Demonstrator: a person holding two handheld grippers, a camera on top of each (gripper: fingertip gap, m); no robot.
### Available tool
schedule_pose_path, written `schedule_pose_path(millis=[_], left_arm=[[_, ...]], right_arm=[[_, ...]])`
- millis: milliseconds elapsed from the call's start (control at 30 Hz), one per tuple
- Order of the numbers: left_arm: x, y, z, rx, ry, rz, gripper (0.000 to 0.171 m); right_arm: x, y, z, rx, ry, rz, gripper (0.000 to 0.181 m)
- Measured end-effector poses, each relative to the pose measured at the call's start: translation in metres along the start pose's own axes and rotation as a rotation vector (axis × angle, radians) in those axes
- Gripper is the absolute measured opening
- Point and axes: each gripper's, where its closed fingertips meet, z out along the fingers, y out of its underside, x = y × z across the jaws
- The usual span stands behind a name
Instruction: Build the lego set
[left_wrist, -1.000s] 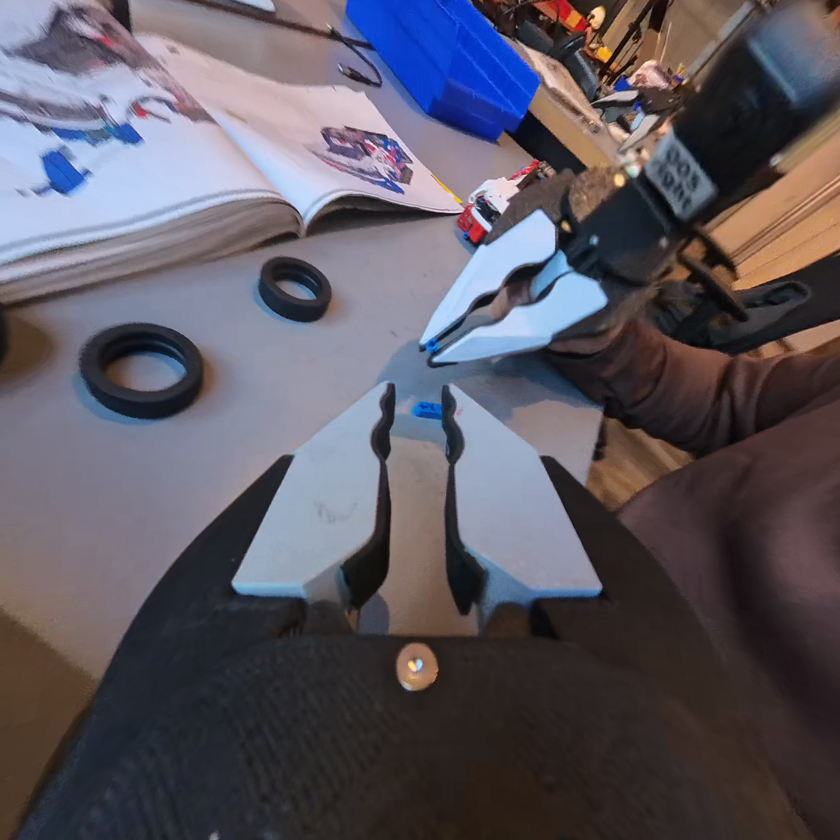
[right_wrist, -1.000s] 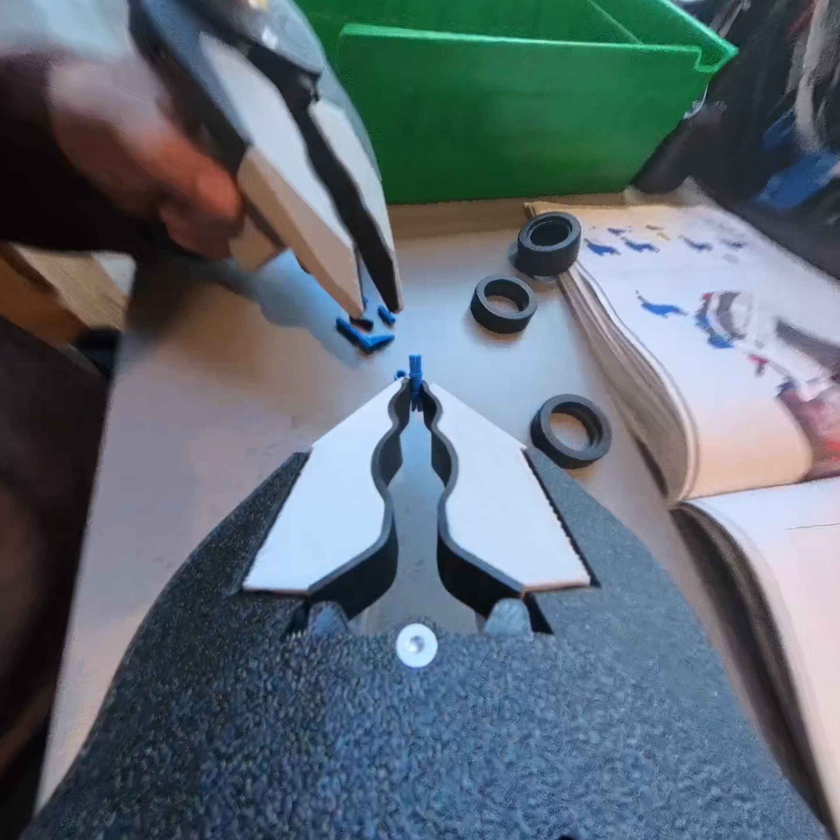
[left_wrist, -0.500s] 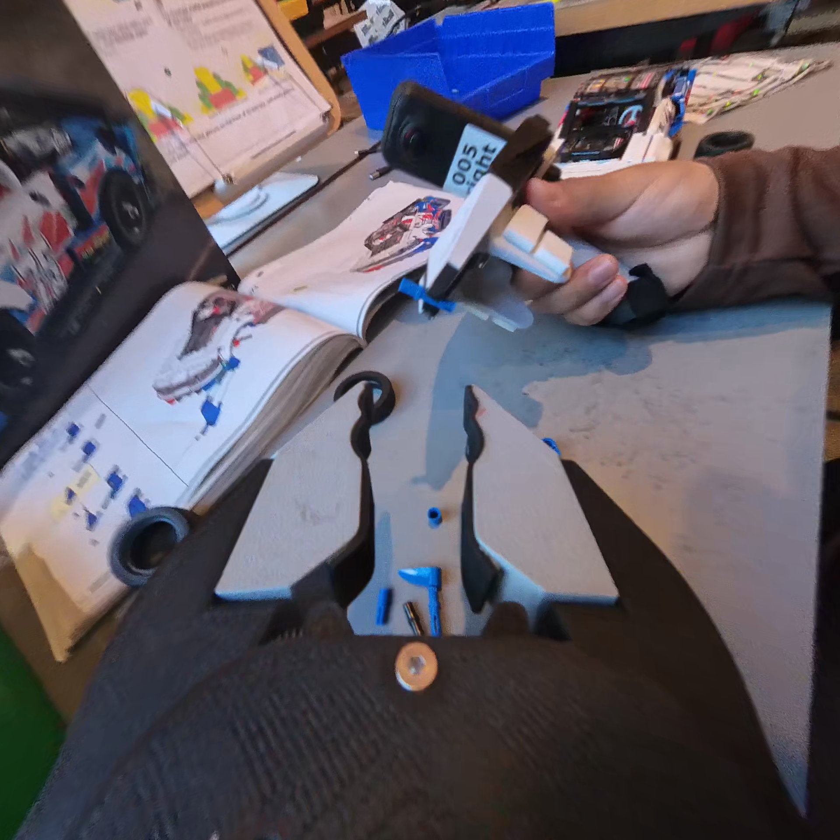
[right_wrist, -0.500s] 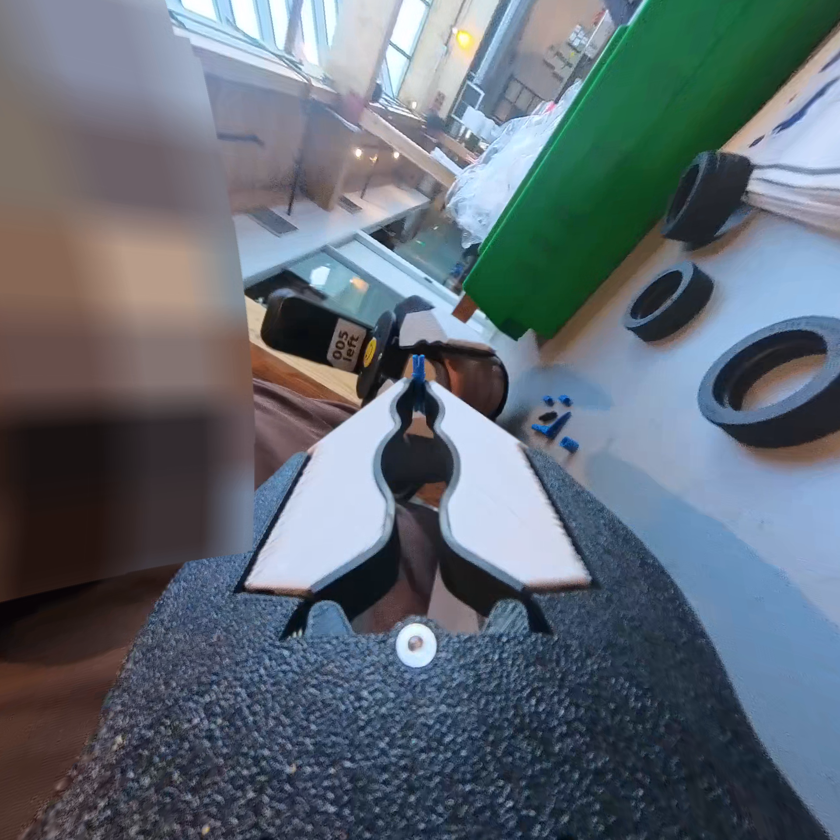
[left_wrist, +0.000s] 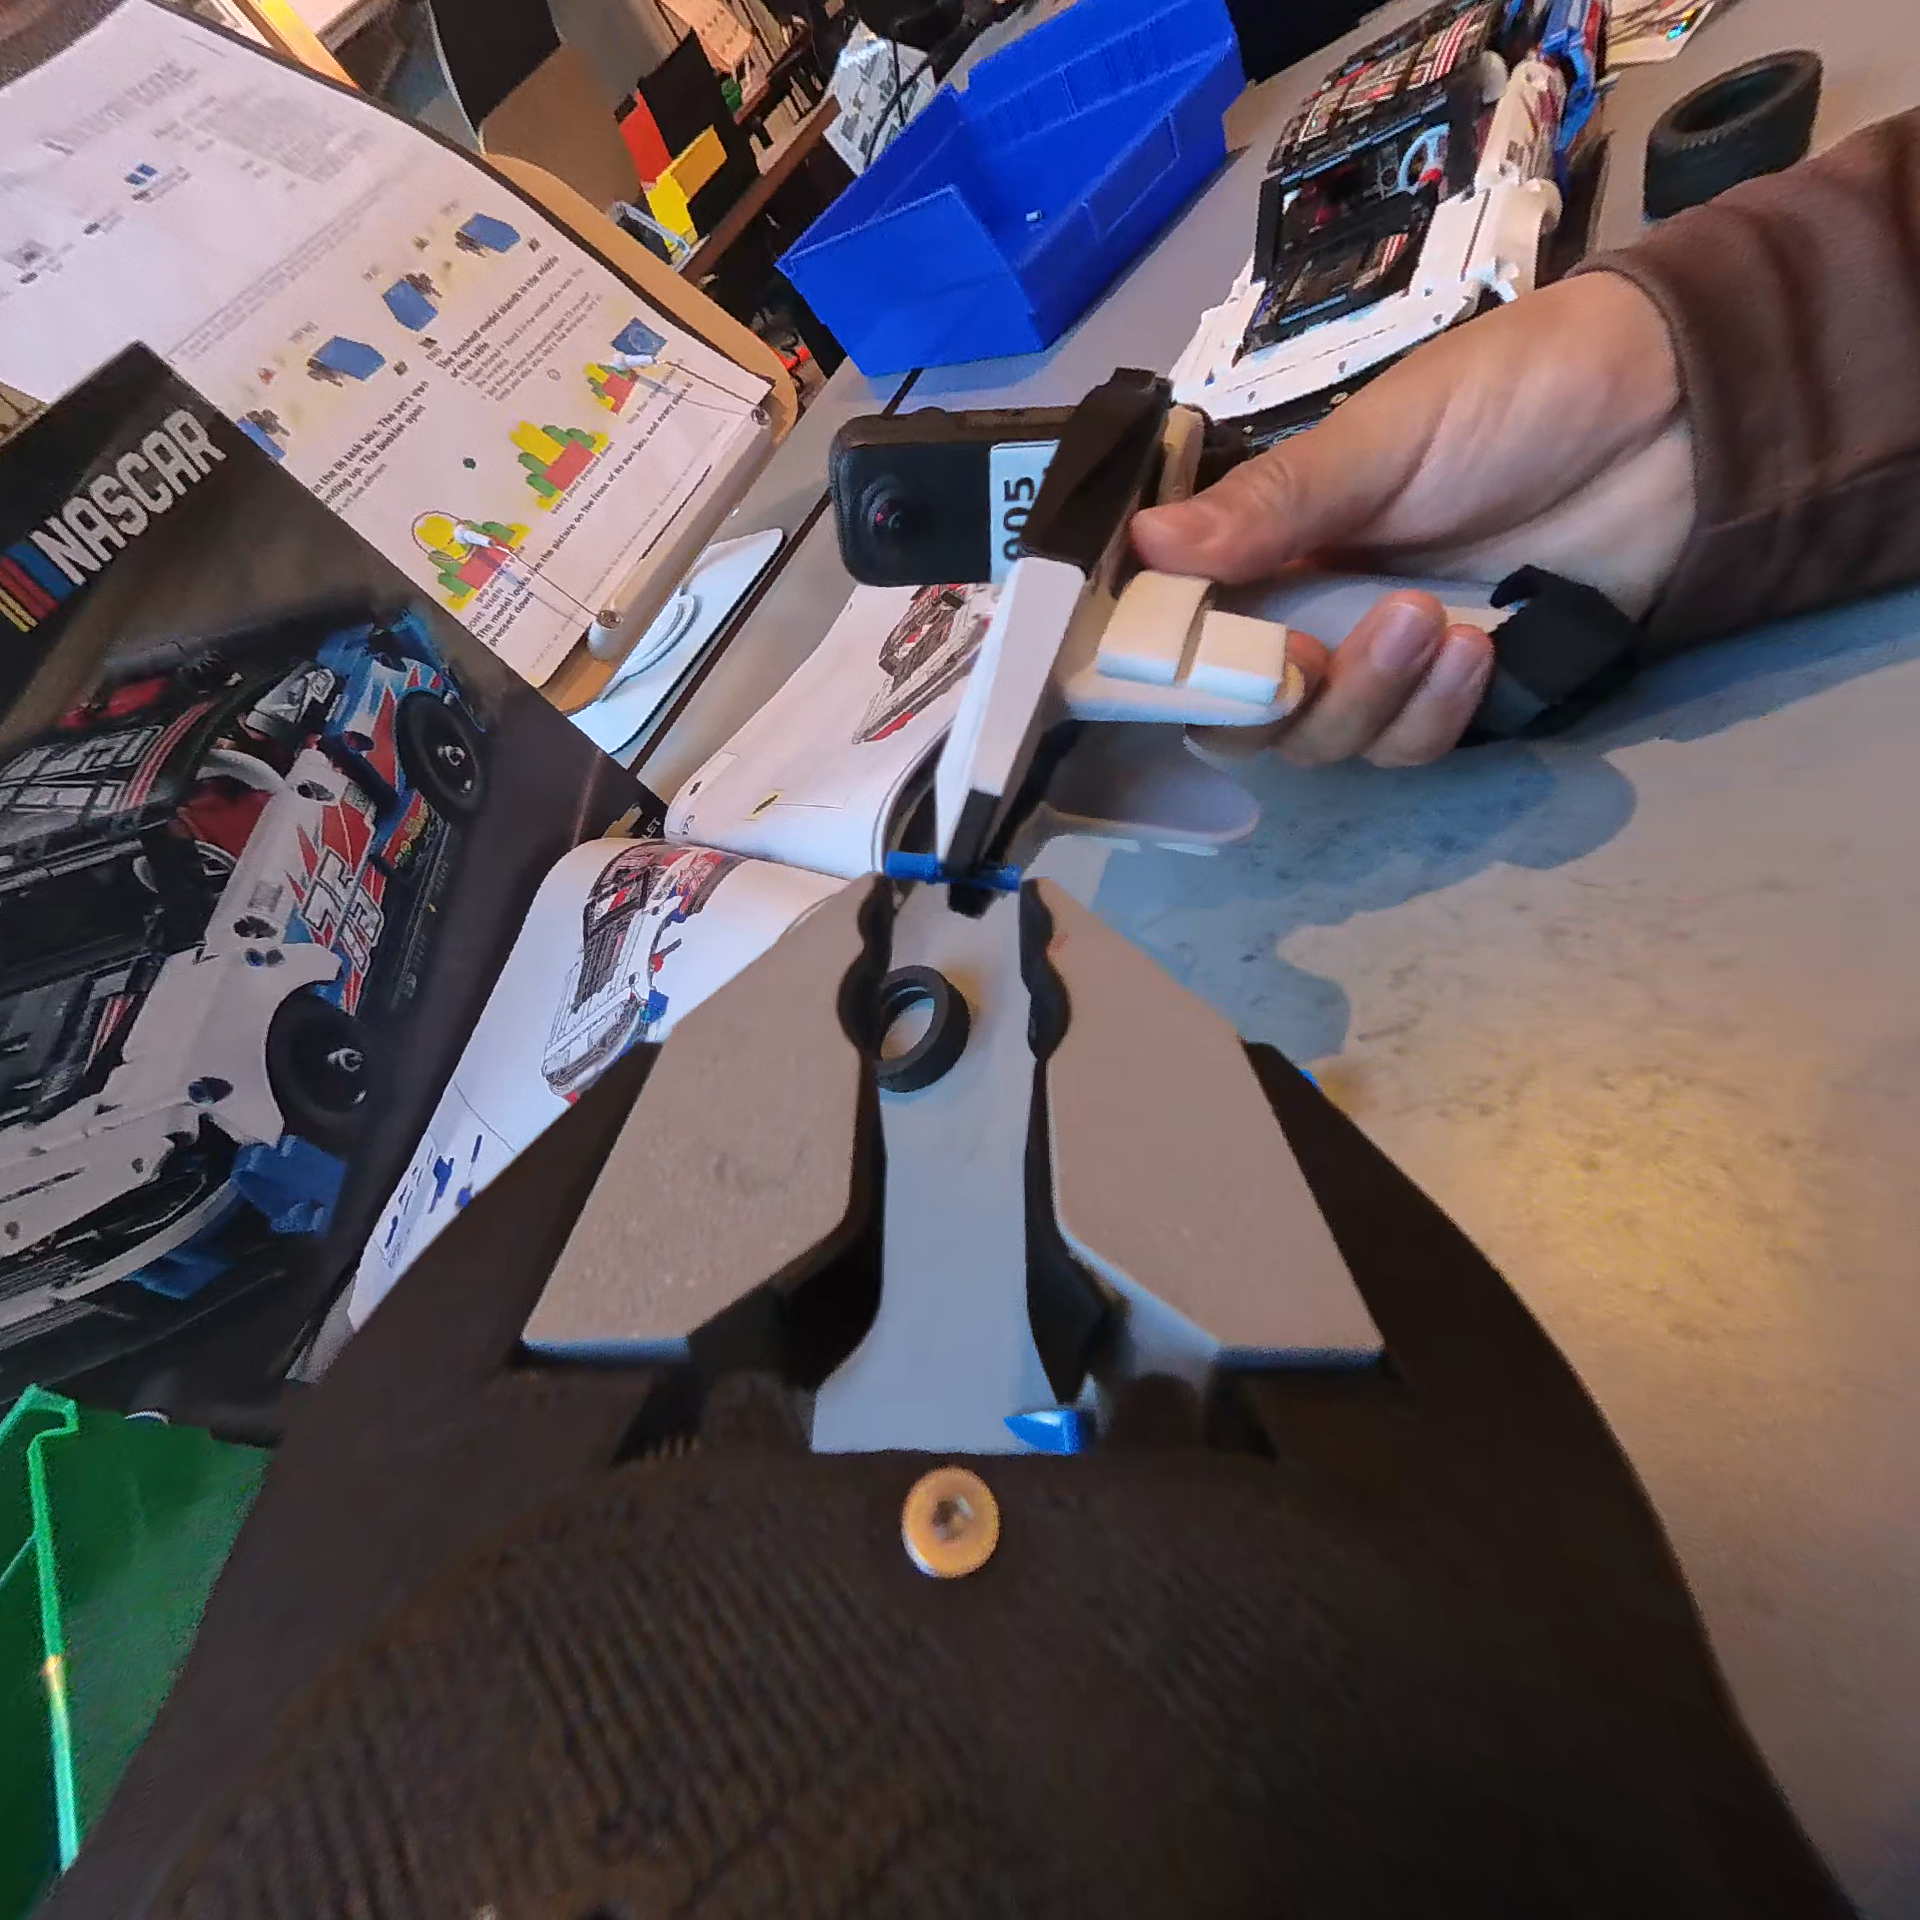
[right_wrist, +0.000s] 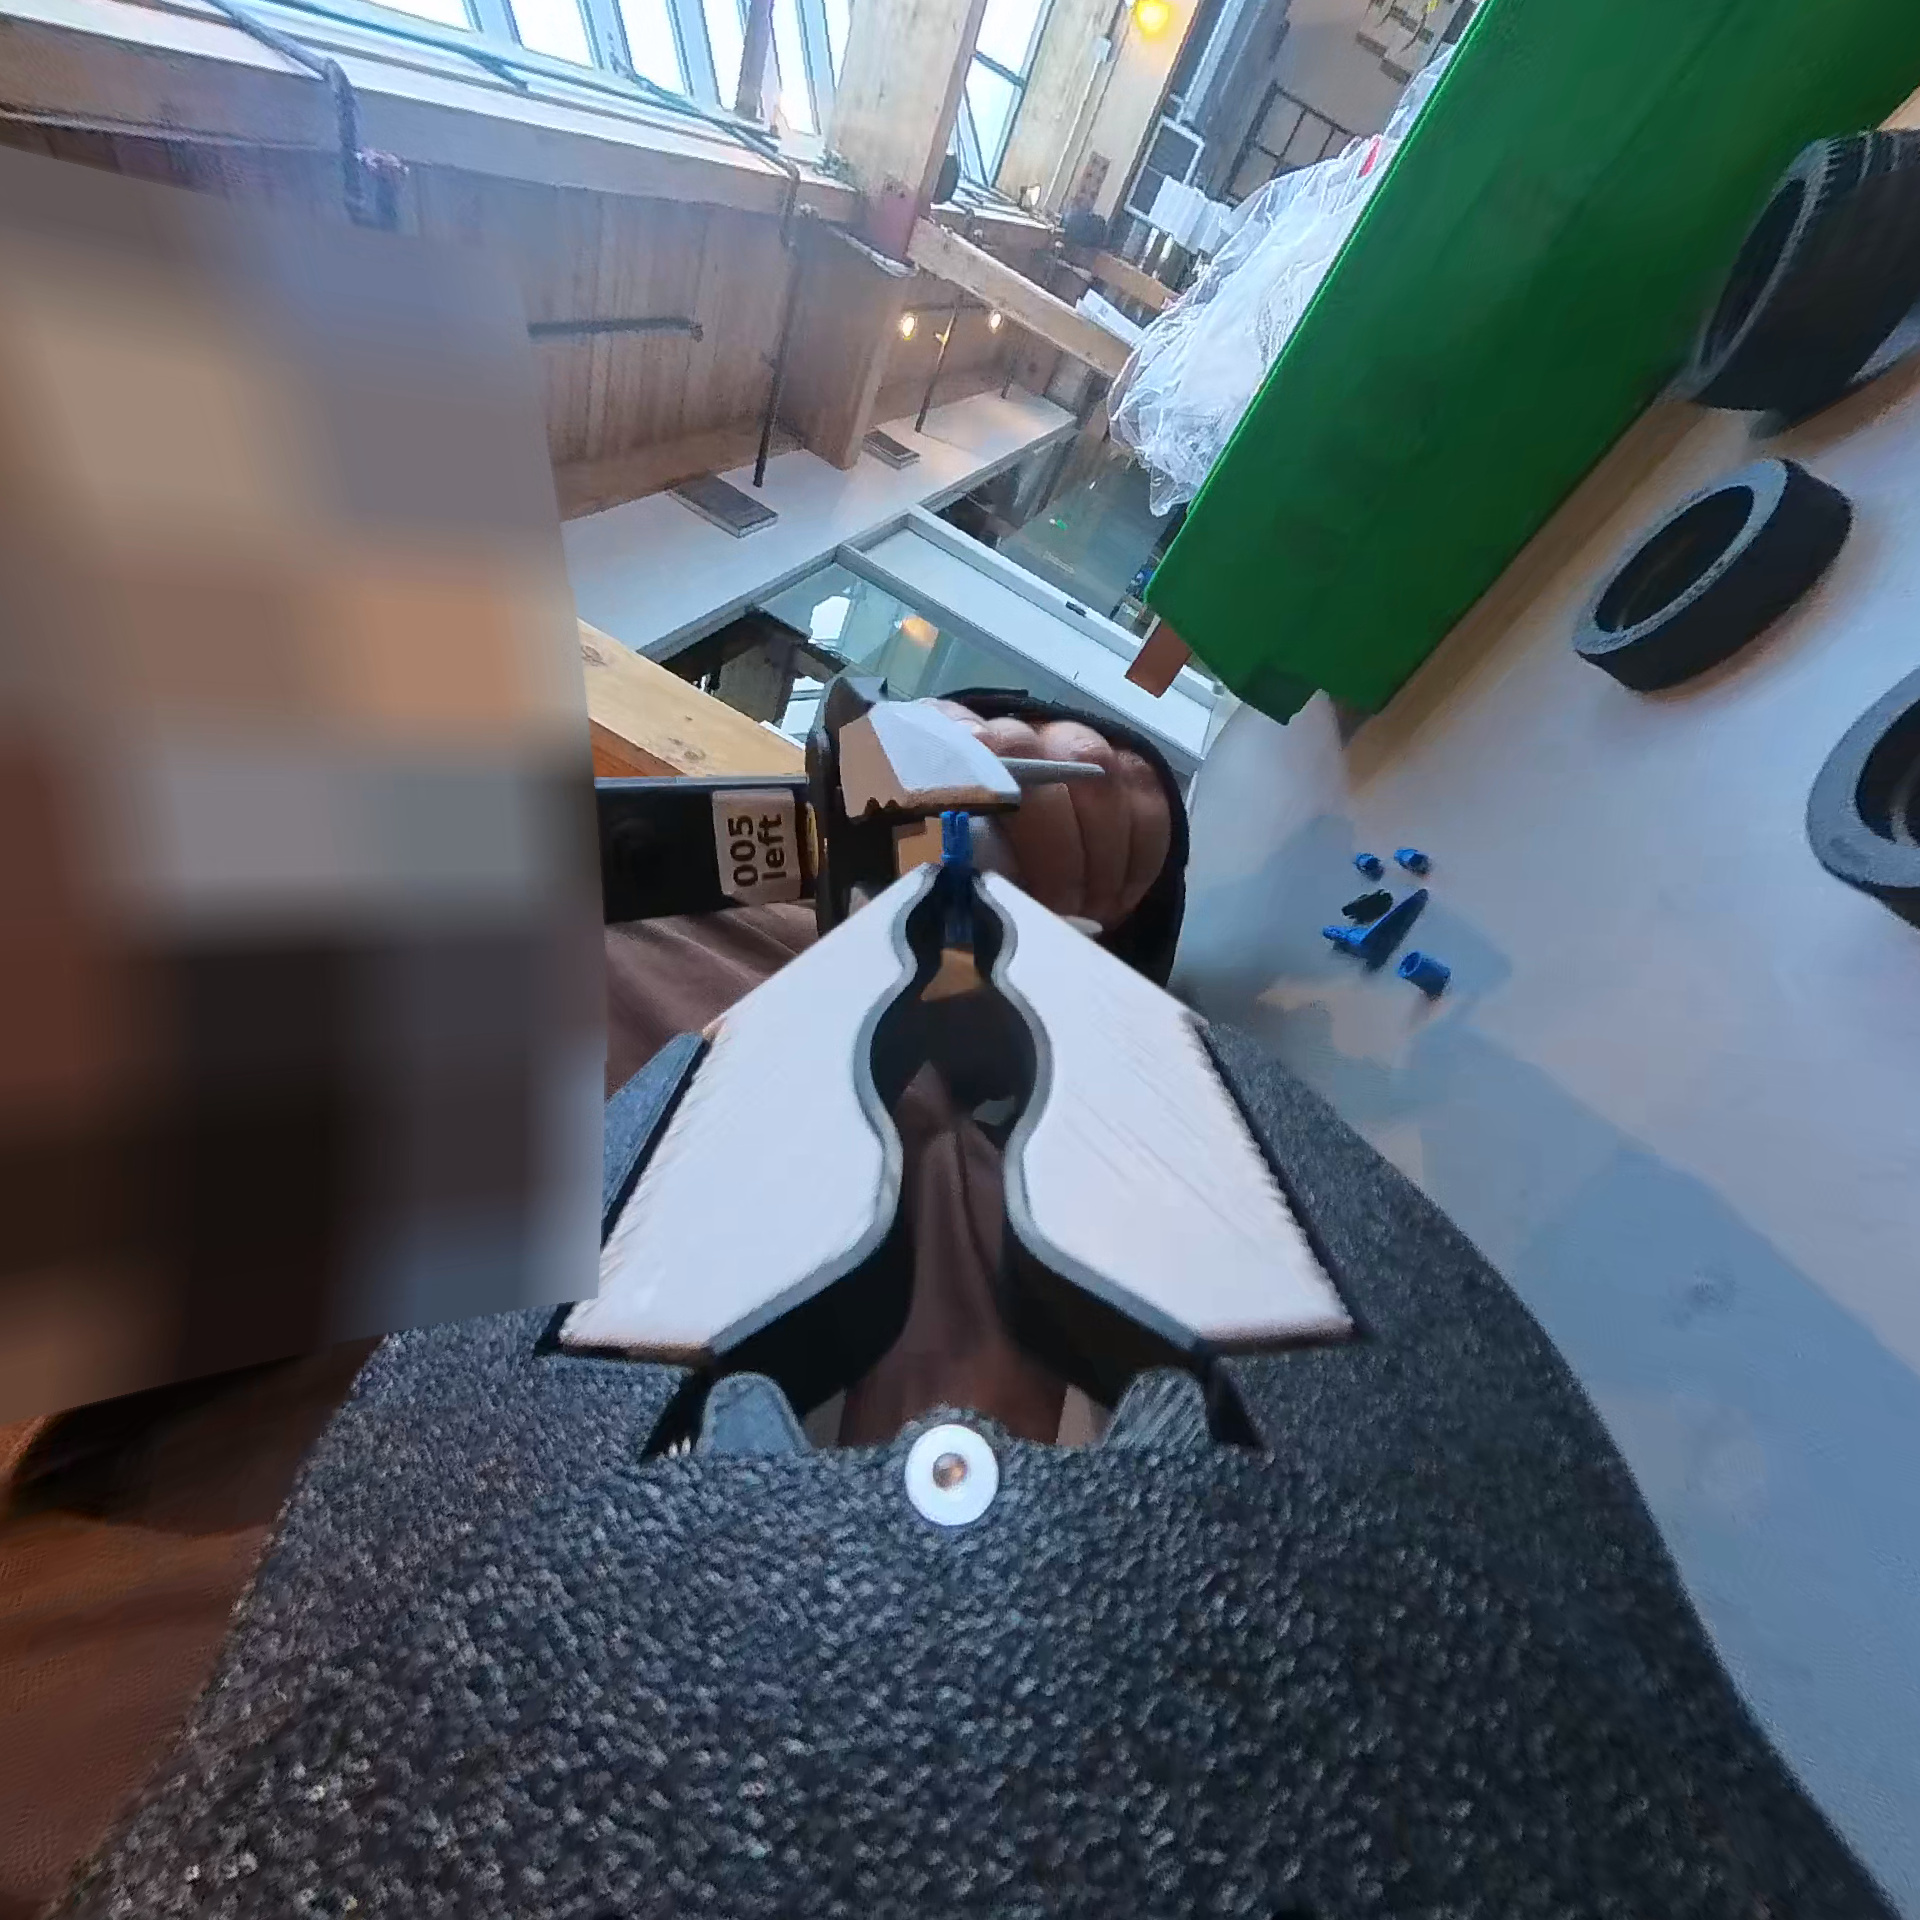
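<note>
Lego pin (right_wrist: 954, 868), a tiny blue peg, sits pinched crosswise at the very tips of the right tool (right_wrist: 951, 891), whose jaws are closed on its middle so both ends poke out; it looks light, rigid and slick, so a hold on the middle should be firm but it could easily twist or pop free. Directly ahead, the left tool (left_wrist: 951, 902) stands parted and empty, its tips just short of the pin. Off to the right tool's right, loose blue pieces (right_wrist: 1387, 925) lie on the grey desk (right_wrist: 1621, 1195) near black tyres (right_wrist: 1714, 587).
</note>
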Motion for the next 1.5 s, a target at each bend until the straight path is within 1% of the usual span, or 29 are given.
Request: schedule_pose_path(millis=[33, 167, 300, 367, 433, 500, 567, 667, 733, 800, 933, 1033, 1133, 1167, 1233, 1300, 1500], left_arm=[[0.001, 0.0, 0.0, 0.0, 0.01, 0.0, 0.02], [0.004, 0.003, 0.0, 0.0, 0.049, -0.001, 0.024], [0.005, 0.008, 0.0, 0.019, 0.074, 0.013, 0.02], [0.007, 0.012, 0.0, 0.037, 0.09, 0.03, 0.013], [0.007, 0.02, 0.0, 0.045, 0.096, 0.067, 0.013], [0.005, 0.029, 0.0, 0.049, 0.112, 0.084, 0.013], [-0.001, 0.033, -0.002, 0.069, 0.128, 0.032, 0.013], [-0.011, 0.038, -0.004, 0.104, 0.191, -0.135, 0.013], [-0.018, 0.044, -0.003, 0.074, 0.19, -0.192, 0.021], [-0.023, 0.047, -0.003, 0.078, 0.171, -0.216, 0.02], [-0.026, 0.055, 0.0, 0.05, 0.202, -0.328, 0.022], [-0.032, 0.051, -0.001, 0.092, 0.234, -0.46, 0.022], [-0.04, 0.039, 0.002, 0.156, 0.237, -0.584, 0.022], [-0.042, 0.036, 0.006, 0.158, 0.228, -0.616, 0.022], [-0.045, 0.035, 0.012, 0.142, 0.194, -0.638, 0.026], [-0.048, 0.037, 0.014, 0.129, 0.136, -0.62, 0.026], [-0.053, 0.031, 0.013, 0.15, 0.046, -0.575, 0.017]], right_arm=[[0.0, 0.001, 0.0, -0.004, 0.005, -0.004, 0.005], [0.003, 0.003, 0.001, -0.015, 0.025, -0.015, 0.005], [0.008, 0.005, 0.001, -0.031, 0.04, -0.014, 0.005], [0.012, 0.004, 0.002, -0.032, 0.053, -0.017, 0.005], [0.018, 0.005, 0.004, -0.049, 0.092, -0.036, 0.005], [0.028, 0.005, 0.007, -0.072, 0.163, -0.085, 0.005], [0.033, 0.0, 0.013, -0.08, 0.194, -0.114, 0.005], [0.037, -0.009, 0.02, -0.079, 0.19, -0.134, 0.004], [0.041, -0.014, 0.022, -0.073, 0.202, -0.144, 0.004], [0.044, -0.02, 0.021, -0.048, 0.207, -0.157, 0.005], [0.041, -0.04, 0.014, 0.04, 0.214, -0.231, 0.005], [0.043, -0.054, 0.005, 0.116, 0.242, -0.248, 0.005], [0.036, -0.065, 0.004, 0.196, 0.179, -0.204, 0.005], [0.035, -0.066, 0.005, 0.213, 0.163, -0.183, 0.005], [0.034, -0.067, 0.007, 0.241, 0.139, -0.149, 0.005], [0.036, -0.064, 0.01, 0.26, 0.136, -0.125, 0.005], [0.037, -0.068, 0.008, 0.328, 0.135, -0.115, 0.004]])
